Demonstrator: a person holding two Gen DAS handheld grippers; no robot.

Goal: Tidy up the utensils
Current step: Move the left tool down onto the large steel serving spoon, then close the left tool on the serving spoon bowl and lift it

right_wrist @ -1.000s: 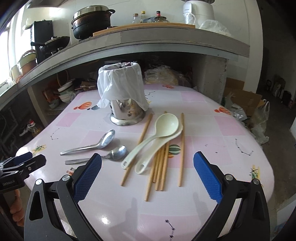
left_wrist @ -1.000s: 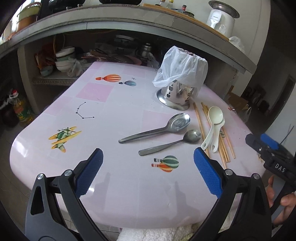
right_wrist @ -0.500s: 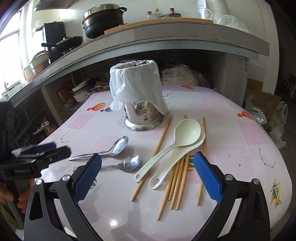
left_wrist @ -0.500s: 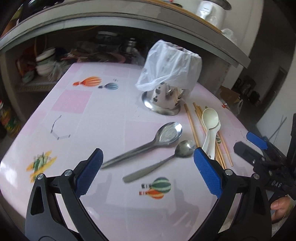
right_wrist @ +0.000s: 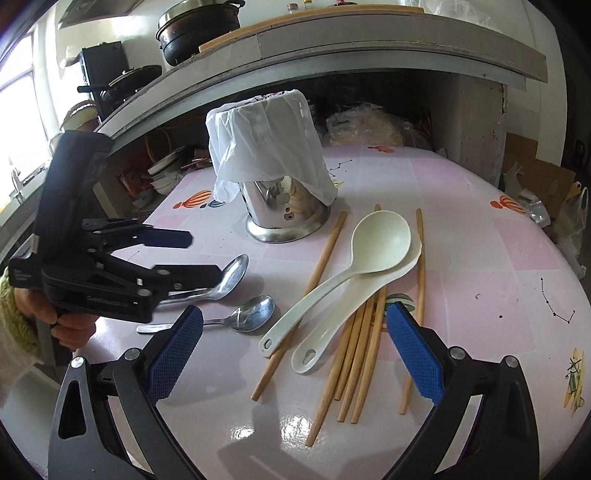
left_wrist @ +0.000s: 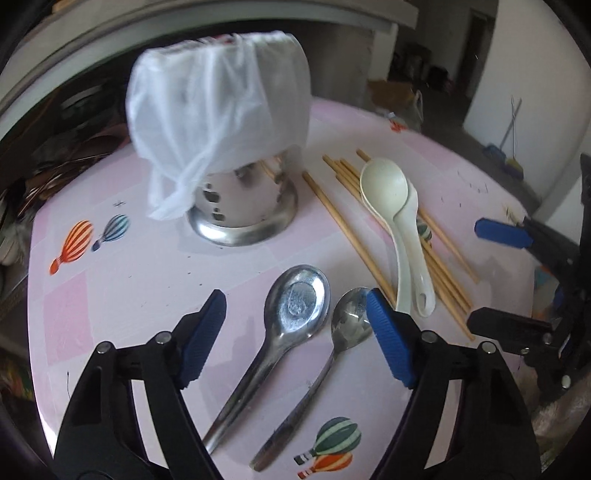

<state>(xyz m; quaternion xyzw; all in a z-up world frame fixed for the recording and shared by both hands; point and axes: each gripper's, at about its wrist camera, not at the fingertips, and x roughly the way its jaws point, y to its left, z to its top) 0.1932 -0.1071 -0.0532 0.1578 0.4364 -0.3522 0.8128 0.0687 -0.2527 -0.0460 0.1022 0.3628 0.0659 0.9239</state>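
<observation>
Metal spoons (left_wrist: 295, 314) lie between the left hand-held gripper (left_wrist: 295, 339) jaws, which are closing, nothing gripped, angled down over the surface (left_wrist: 147, 266). Right hand-held gripper (right_wrist: 295, 354) wide open, empty, above chopsticks (right_wrist: 354, 354).

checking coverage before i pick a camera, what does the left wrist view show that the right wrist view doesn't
Left wrist only: the full handles of the two metal spoons and the balloon print nearest their tips.

Right wrist only: the hand holding the left tongs, their jaws closing on nothing yet over the spoons; the dark pot on the shelf; the chopsticks' near ends.

Both: the bag-covered metal holder, two cream spoons, chopsticks, the pink table.
</observation>
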